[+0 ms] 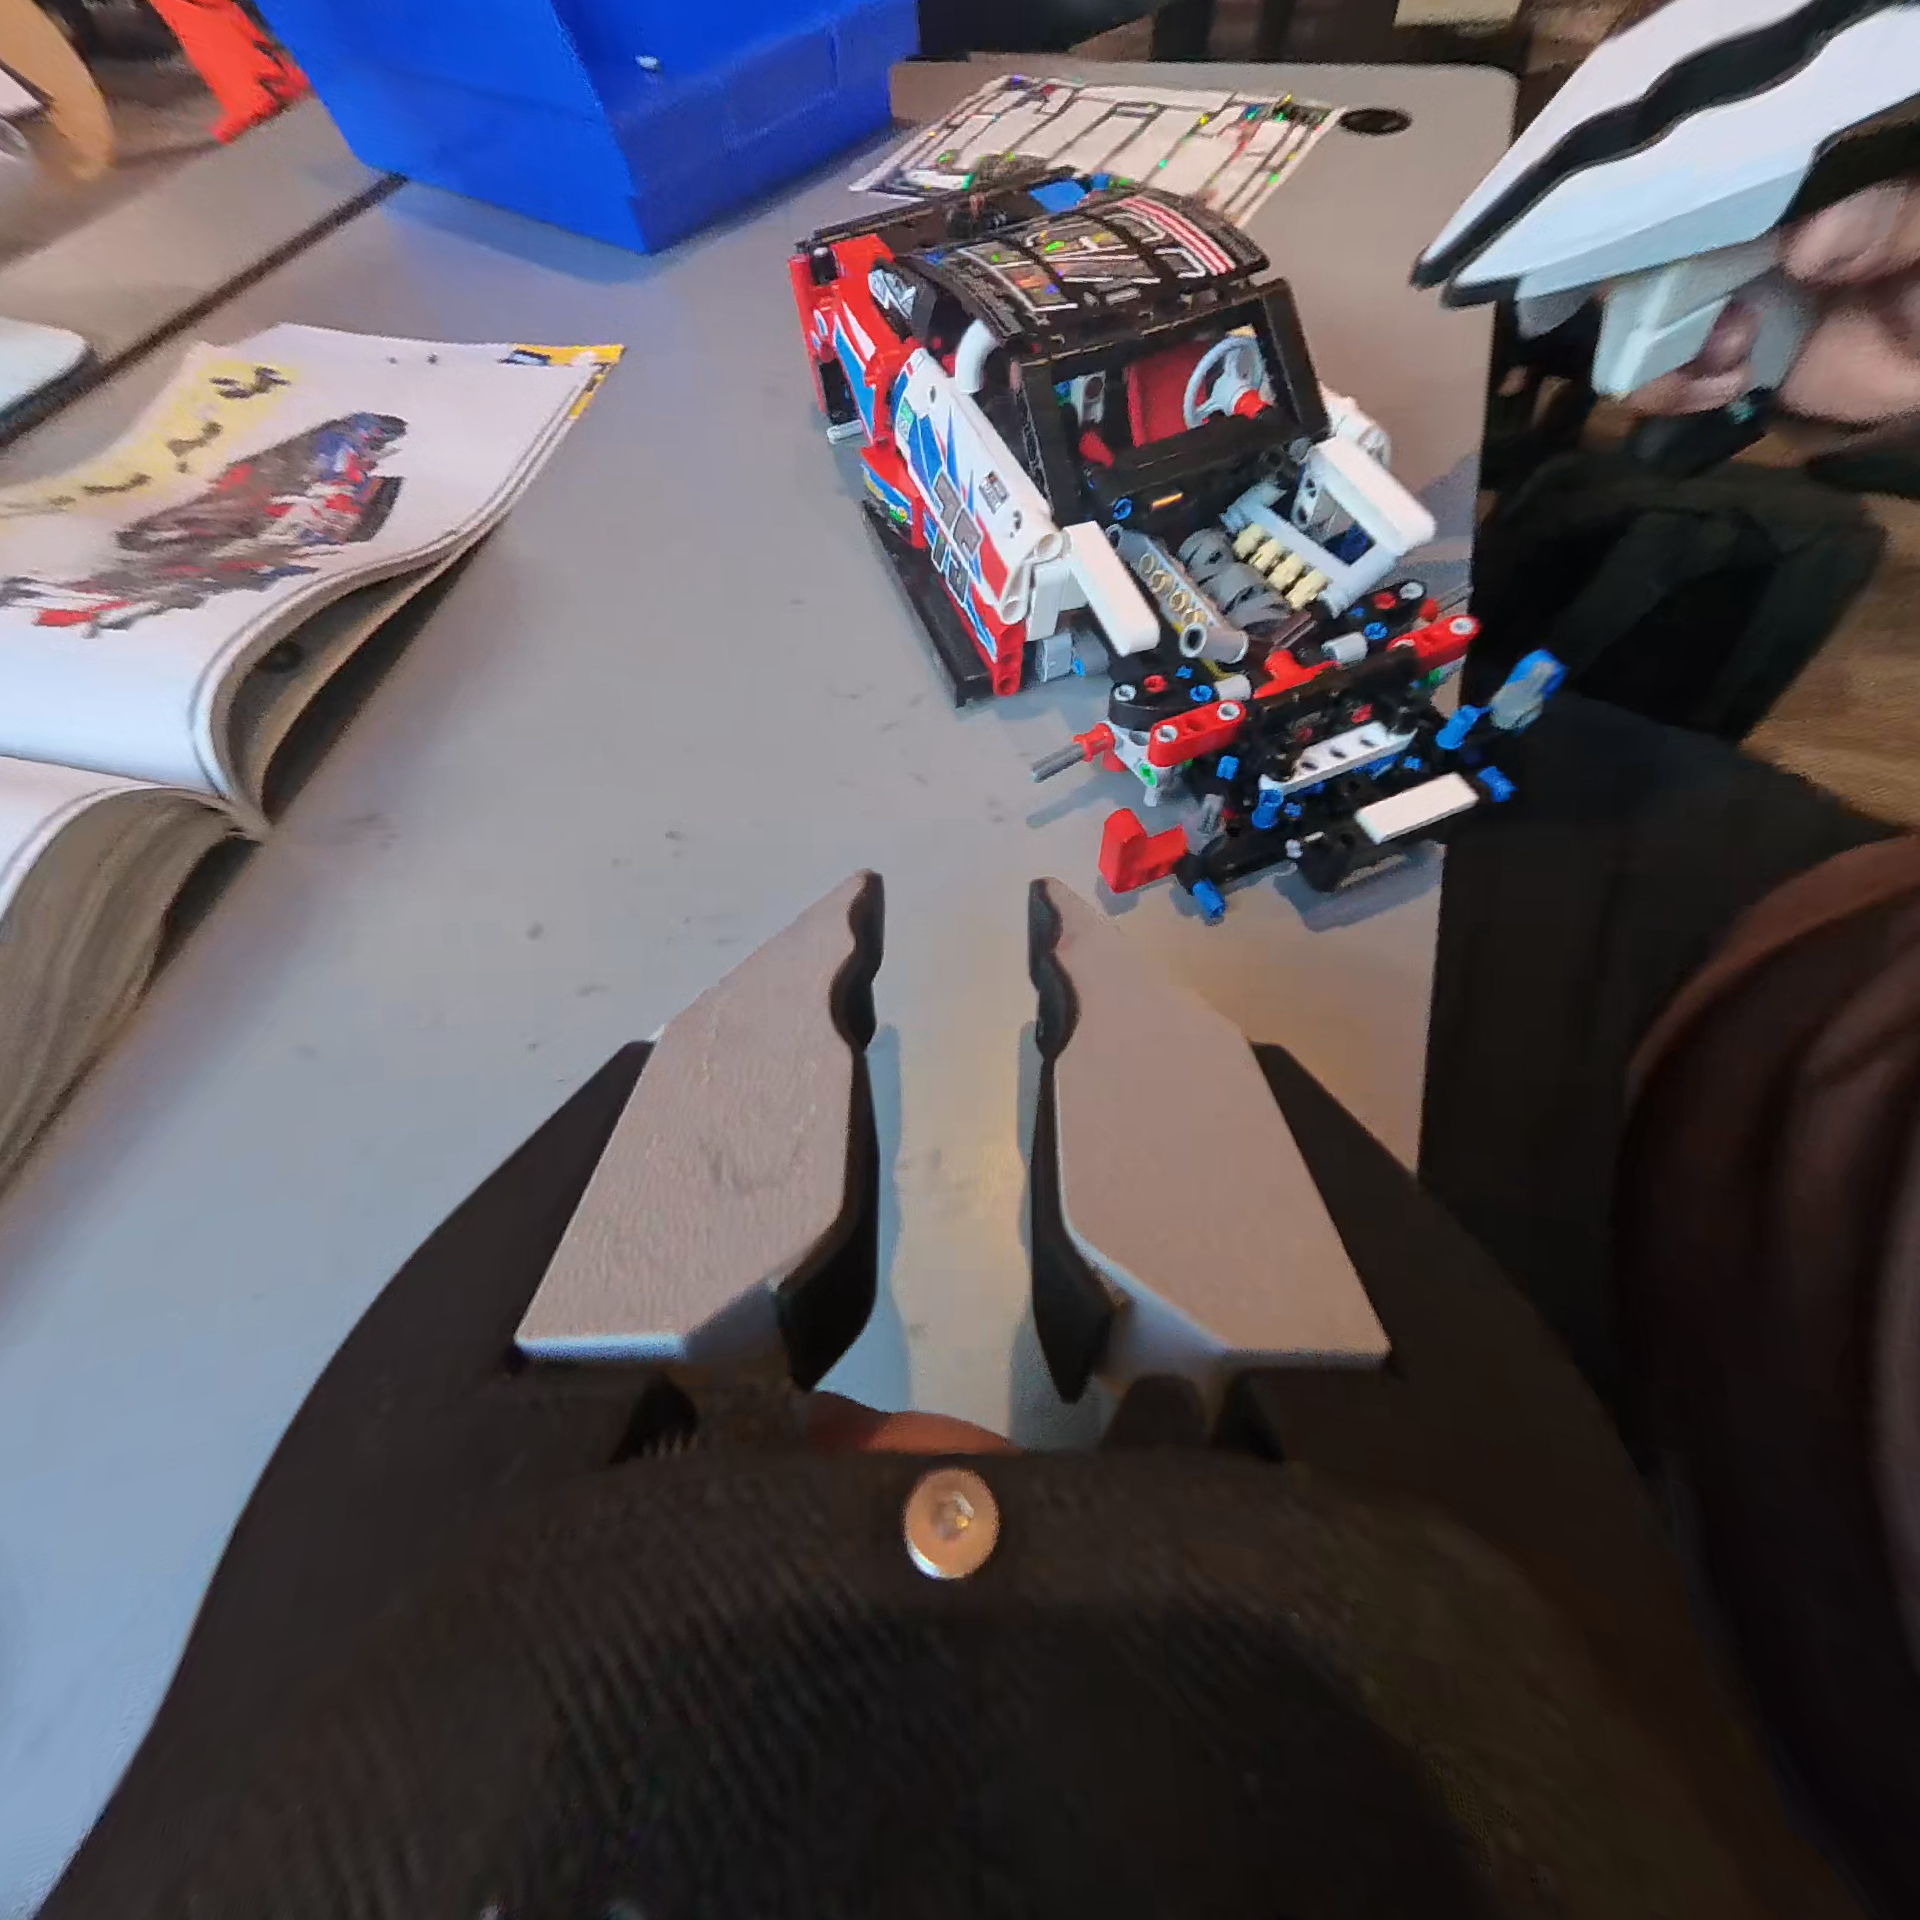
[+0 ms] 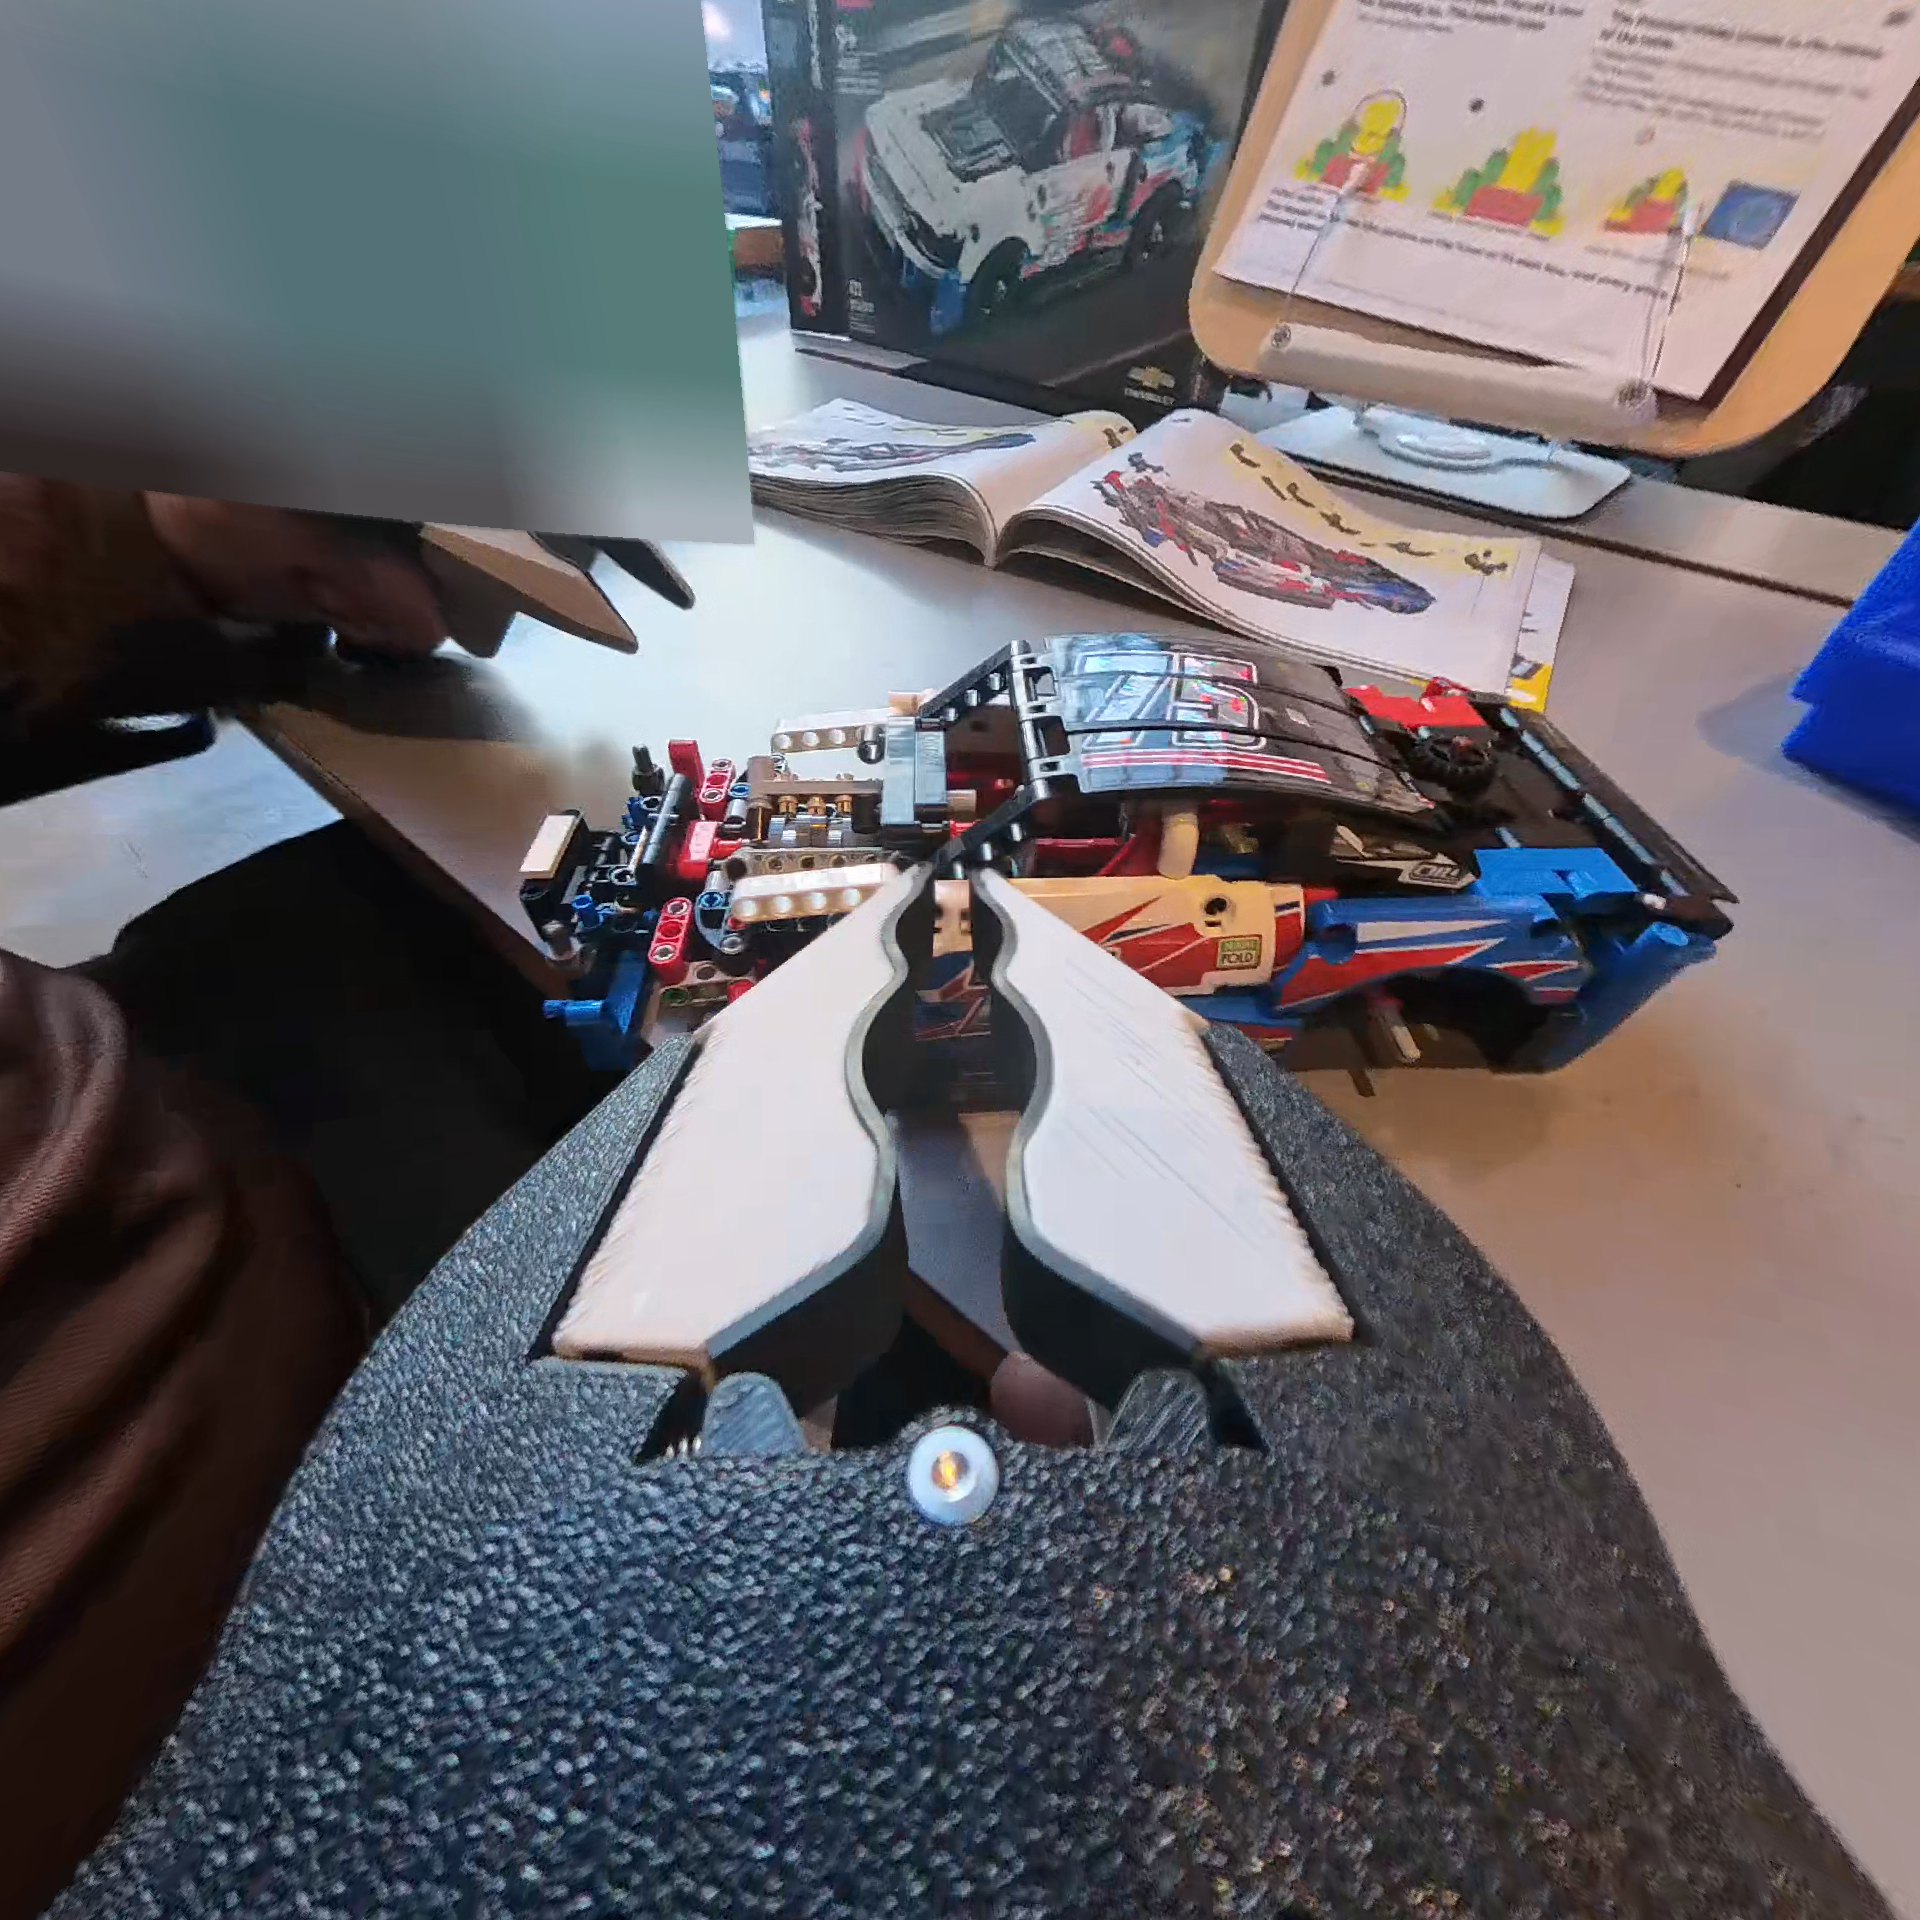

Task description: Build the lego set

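Fingers first: left gripper [image 1: 956, 914] has its fingers a modest gap apart, empty, low over bare bench [image 1: 623, 831] just short of the car's nose; right gripper [image 2: 948, 883] has its fingers almost together, a thin slit at the tips, holding nothing, aimed at the car's side, though contact cannot be judged. Largest to smallest from here. Grey bench carries everything. Blue bin [image 1: 623, 104] sits at the far end, clear of the work. Instruction book [image 1: 260, 520] lies open beside the build, likely so the page stays readable while both grippers work. Boxed set [image 2: 987, 187] and a propped sheet on a stand [image 2: 1558, 156] stand behind. Lego car [image 1: 1091, 436] sits mid-bench, roof and side panels on, front frame and engine still bare, its nose at the bench edge nearest the person. Sticker sheet [image 1: 1101, 135] lies flat behind it.
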{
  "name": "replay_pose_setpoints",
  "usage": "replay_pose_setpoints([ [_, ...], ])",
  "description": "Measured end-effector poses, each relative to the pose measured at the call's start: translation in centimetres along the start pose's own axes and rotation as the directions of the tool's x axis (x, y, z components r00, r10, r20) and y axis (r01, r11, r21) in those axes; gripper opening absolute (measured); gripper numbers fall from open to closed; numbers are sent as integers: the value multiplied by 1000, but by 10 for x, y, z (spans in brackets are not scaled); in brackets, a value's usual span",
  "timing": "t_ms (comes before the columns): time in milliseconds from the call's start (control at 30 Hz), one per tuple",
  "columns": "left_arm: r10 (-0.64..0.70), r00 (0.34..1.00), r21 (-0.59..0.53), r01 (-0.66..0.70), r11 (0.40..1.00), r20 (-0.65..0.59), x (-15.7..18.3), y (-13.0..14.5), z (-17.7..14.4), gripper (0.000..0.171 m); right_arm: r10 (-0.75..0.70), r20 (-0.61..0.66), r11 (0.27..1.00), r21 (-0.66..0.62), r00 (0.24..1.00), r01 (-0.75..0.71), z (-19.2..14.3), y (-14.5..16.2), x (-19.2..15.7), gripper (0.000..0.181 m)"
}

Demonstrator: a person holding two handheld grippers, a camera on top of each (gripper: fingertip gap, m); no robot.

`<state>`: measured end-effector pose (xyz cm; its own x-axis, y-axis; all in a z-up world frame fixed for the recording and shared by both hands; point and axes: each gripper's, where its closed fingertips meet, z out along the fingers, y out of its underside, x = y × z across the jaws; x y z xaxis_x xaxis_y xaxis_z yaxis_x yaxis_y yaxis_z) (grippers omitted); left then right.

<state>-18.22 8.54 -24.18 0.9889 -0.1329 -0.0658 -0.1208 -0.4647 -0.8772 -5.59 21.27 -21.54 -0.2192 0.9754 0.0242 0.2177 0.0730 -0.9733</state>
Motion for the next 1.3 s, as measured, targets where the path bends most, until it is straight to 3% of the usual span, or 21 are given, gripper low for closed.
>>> replay_pose_setpoints([
  [233, 12, 997, 68, -7, 998, -74, 9, -8, -5, 22, -21, 37, 999, -44, 999, 22, 9, 9, -8, 6],
  [433, 0, 998, 46, 4, 999, -70, 7, -6, -2, 21, -22, 73, 998, -49, 997, 26, 8, 10, -16, 6],
  [533, 18, 997, 8, -17, 1000, -72, 9, -2, 3, 21, -7, 116, 998, -58, 993, 14, 8, 12, -22, 8],
  [667, 63, 991, -83, -73, 994, -116, 20, 10, 11, 28, 10, 247, 995, -98, 969, 15, 6, 19, -49, 23],
  [800, 100, 975, -230, -145, 962, -199, 37, 31, 23, 38, -45, 304, 981, -166, 952, 100, 7, 33, -74, 18],
  [900, 64, 958, -234, -132, 963, -279, 53, 28, 26, 36, -85, 332, 956, -239, 939, 171, 14, 48, -89, 22],
  [1000, 52, 958, -236, -122, 964, -283, 53, 28, 27, 36, -131, 304, 944, -253, 944, 213, 24, 50, -89, 11],
  [1167, 71, 951, -231, -145, 962, -300, 58, 27, 28, 37, -41, 333, 954, -266, 942, 136, 28, 42, -88, 10],
  [1233, 107, 957, -209, -167, 964, -269, 56, 25, 27, 39, -15, 326, 963, -251, 945, 102, 28, 31, -85, 10],
  [1300, 165, 974, -116, -184, 976, -153, 44, 9, 24, 44, 18, 323, 973, -222, 946, 57, 25, 13, -82, 9],
])
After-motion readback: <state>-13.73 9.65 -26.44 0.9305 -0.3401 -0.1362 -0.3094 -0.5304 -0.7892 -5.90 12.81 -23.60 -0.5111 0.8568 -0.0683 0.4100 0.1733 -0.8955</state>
